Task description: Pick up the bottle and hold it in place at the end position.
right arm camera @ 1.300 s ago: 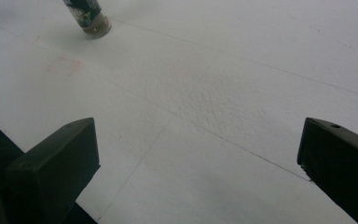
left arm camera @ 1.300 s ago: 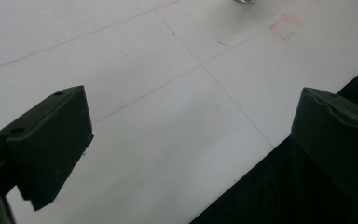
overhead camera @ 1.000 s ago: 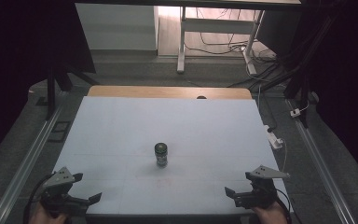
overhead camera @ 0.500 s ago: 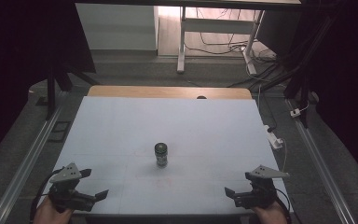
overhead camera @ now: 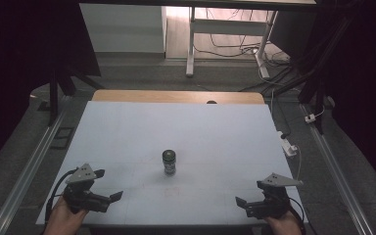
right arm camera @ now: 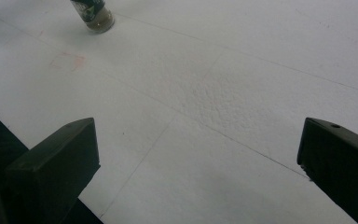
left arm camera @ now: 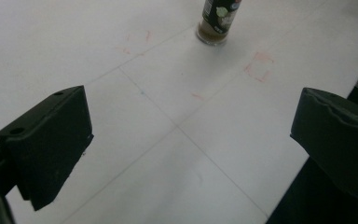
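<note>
A small dark-capped glass spice jar is seen standing upright, long axis vertical, at the middle of the white worktop, ahead of and between the empty, wide-open left tongs and right tongs, marginally nearer the left.

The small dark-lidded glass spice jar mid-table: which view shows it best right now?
The high view: the small dark-lidded glass spice jar shows whole there, upright on the white table, apart from both grippers. The left gripper view cuts off its top, giving label and base. The right gripper view catches its lower part at the top edge.
</note>
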